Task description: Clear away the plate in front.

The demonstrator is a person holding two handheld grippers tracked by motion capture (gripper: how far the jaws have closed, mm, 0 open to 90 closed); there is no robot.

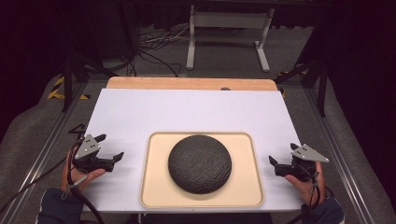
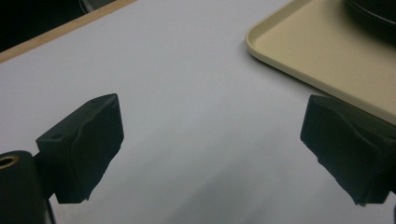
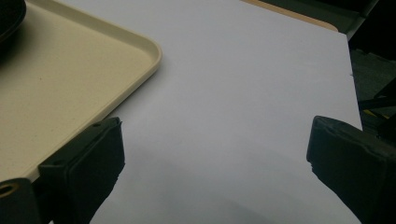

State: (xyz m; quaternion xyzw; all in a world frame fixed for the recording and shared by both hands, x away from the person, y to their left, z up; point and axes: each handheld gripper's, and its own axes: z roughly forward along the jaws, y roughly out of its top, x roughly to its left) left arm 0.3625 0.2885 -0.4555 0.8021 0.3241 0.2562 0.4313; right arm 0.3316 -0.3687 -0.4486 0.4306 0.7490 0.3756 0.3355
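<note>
Nearest to us, 2 hands come up from the bottom edge of the high view, each holding a black hand-held gripper with a grey 3-cornered plate on top. The left hand-held gripper point(image 1: 111, 148) sits over the white table point(image 1: 187, 109) just left of the tray point(image 1: 154, 186); its jaws stand wide apart with nothing between them, and the left gripper view confirms this, with bare white surface between 2 blocky, matte black pads. The right hand-held gripper point(image 1: 282, 155) rests just right of the tray, jaws likewise spread wide and holding nothing; its own view shows smooth white table between them.

Between the 2 lies the tray, a beige rectangle with rounded corners and a low raised rim, its surface faintly speckled in the gripper views, a detail the high view does not give. Each gripper view catches 1 tray corner point(image 2: 261, 39) point(image 3: 149, 51) and a sliver of the dark thing on it.

In the high view that thing is a round, domed, dark grey lump point(image 1: 200, 164) with a rough, ridged surface, sitting at the tray's middle, apart from both grippers.

Farther off, the table's far edge shows a light wooden strip point(image 1: 187, 83), and beyond it a grey floor with cables point(image 1: 154, 51) and a white metal stand point(image 1: 229, 32).
</note>
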